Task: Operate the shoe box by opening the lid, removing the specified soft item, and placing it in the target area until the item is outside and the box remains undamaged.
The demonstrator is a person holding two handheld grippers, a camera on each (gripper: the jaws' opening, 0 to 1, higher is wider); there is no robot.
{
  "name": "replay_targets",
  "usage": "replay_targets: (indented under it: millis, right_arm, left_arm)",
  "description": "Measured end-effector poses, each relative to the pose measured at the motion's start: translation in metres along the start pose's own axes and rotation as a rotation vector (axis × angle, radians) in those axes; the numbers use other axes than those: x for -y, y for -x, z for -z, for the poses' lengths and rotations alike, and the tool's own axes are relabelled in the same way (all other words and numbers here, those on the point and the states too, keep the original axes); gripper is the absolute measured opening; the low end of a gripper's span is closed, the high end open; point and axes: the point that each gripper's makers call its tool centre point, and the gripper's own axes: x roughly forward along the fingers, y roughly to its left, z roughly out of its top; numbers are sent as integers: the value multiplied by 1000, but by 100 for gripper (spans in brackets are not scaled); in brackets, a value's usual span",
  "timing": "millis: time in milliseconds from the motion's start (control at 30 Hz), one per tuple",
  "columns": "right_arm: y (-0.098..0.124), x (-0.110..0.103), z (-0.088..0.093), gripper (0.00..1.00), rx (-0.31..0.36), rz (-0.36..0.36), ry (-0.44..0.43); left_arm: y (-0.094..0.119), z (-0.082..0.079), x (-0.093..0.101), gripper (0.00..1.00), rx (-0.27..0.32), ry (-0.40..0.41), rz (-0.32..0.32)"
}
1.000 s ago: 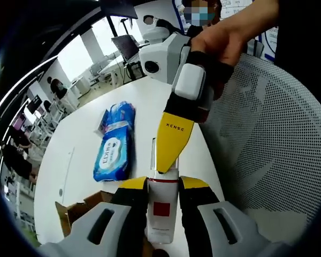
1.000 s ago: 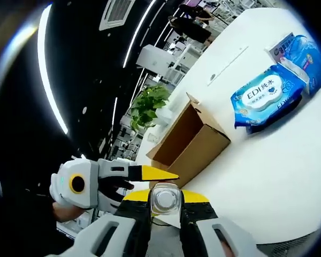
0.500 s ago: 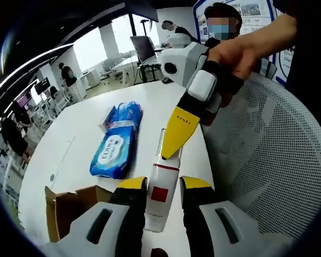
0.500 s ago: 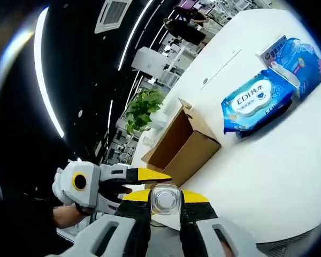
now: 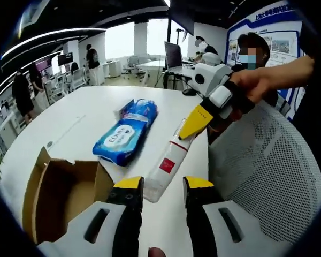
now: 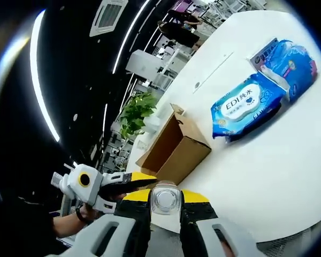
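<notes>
White table (image 5: 85,120): right gripper (image 6: 166,199) pinches tube (image 5: 167,166), hiding its body; left gripper (image 5: 161,184) apart.

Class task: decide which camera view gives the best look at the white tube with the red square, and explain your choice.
The left gripper view: the white tube shows along its whole length, red square visible, one end between the right gripper jaws. The right gripper view shows just its round end, seen end-on.
</notes>
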Motion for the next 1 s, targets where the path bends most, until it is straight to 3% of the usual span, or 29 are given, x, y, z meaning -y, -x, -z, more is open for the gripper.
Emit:
replay_targets:
  millis: [133,267,467,1000]
  right_arm:
    - [2,1,-3,15,8,-1,-2]
    - [6,3,-4,15,9,5,-1]
    - [13,12,-8,15,34,16,-34]
    - [27,32,-13,15,29,50,-44]
  left_arm:
    - [12,2,-10,31,51,117,-56]
    - [25,12,-23,33,52,157,-117]
    - [44,17,-37,34,131,310,-207]
    - [82,47,-65,39,163,444,-377]
